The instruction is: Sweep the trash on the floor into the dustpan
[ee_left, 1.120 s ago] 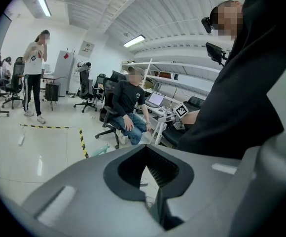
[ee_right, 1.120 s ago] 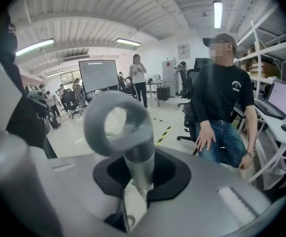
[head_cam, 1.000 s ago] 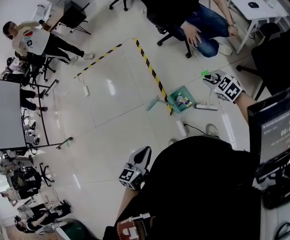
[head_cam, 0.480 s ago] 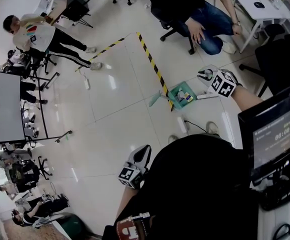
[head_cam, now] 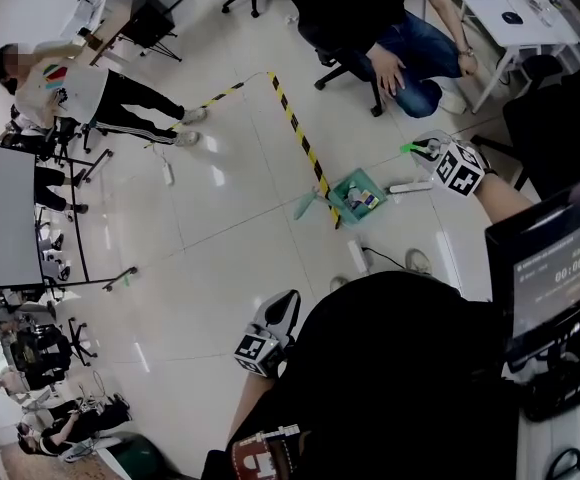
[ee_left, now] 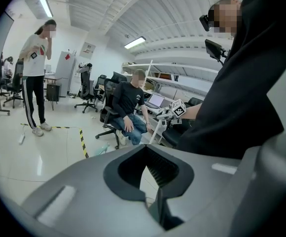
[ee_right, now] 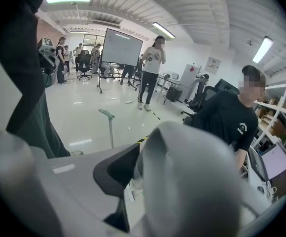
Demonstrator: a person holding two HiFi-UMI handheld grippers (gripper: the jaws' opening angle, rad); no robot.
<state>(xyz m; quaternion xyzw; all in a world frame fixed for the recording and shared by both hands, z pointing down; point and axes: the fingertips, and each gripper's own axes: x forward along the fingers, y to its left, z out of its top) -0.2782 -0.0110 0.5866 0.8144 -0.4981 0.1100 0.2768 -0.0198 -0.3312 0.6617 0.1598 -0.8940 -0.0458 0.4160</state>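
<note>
A green dustpan [head_cam: 354,197] with bits of trash in it stands on the white floor beside the striped tape, its pale upright handle [head_cam: 306,205] to its left. That handle [ee_right: 107,124] also shows in the right gripper view. My right gripper [head_cam: 426,154] is held above and right of the dustpan, shut on the broom handle [ee_right: 192,177], a big grey blur between the jaws. The handle's green tip [head_cam: 408,148] pokes out; the white broom head [head_cam: 408,185] lies just right of the dustpan. My left gripper [head_cam: 287,307] hangs by my body, shut and empty [ee_left: 150,167].
Yellow-black tape [head_cam: 300,138] runs along the floor past the dustpan. A seated person [head_cam: 400,53] on an office chair is just behind it. A white power strip [head_cam: 358,256] with cable lies near my feet. A desk [head_cam: 515,13] stands at far right, a whiteboard [head_cam: 5,223] at left.
The broom head has shifted slightly toward the dustpan, and my right gripper moved a little with it. The standing person at left has stepped along. My left gripper stayed put.
</note>
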